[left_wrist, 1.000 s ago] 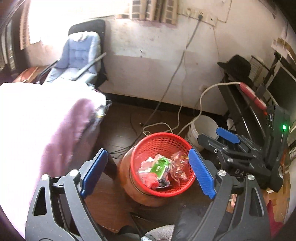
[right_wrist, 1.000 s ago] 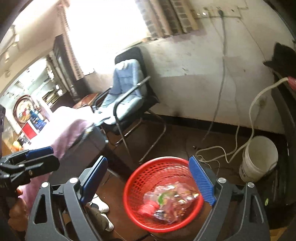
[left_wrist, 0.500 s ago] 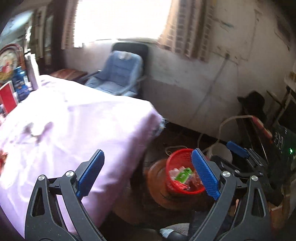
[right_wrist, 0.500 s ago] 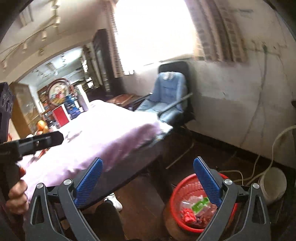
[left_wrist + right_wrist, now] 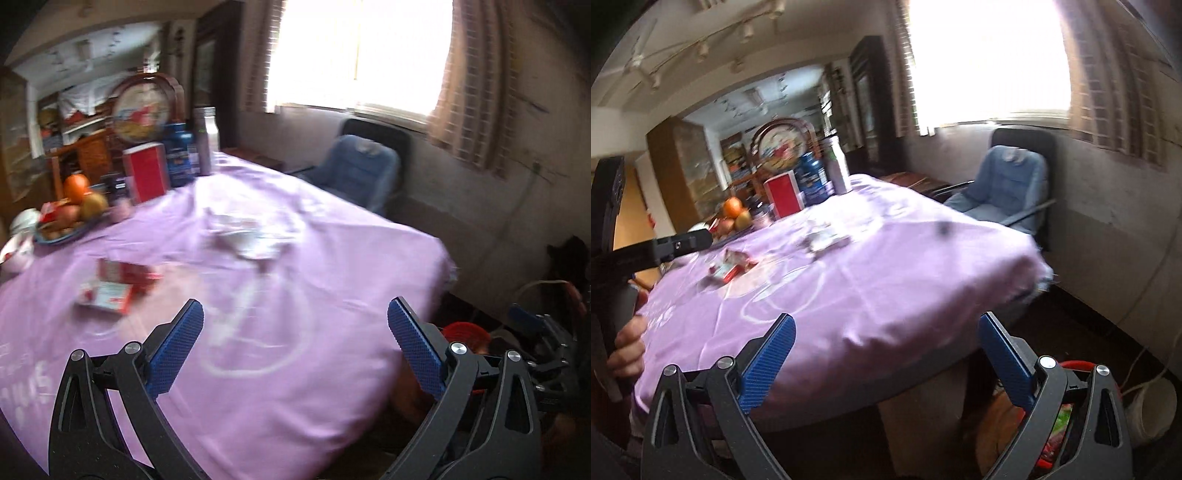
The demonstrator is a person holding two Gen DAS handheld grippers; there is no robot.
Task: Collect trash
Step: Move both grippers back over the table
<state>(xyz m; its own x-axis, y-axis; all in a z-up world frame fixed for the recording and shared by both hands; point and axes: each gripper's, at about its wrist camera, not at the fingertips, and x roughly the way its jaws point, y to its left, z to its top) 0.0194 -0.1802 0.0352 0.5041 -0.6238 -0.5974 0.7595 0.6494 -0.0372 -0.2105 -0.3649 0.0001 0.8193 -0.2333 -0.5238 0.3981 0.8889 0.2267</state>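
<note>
Smooth purple cloth (image 5: 295, 280) is covering the bench; the tongs (image 5: 295, 343) are showing matt black plastic with ribbed blue pads (image 5: 177, 350).

- We count two red-and-white wrappers (image 5: 112, 286) on the purple tablecloth (image 5: 295, 295).
- We see one white crumpled wrapper (image 5: 255, 236).
- One red basket (image 5: 467, 332).
- One blue chair (image 5: 354, 173).

Bright curtained window (image 5: 365, 55), blue chair (image 5: 354, 173), purple-clothed table (image 5: 258, 295), stained wall (image 5: 1108, 206)
</note>
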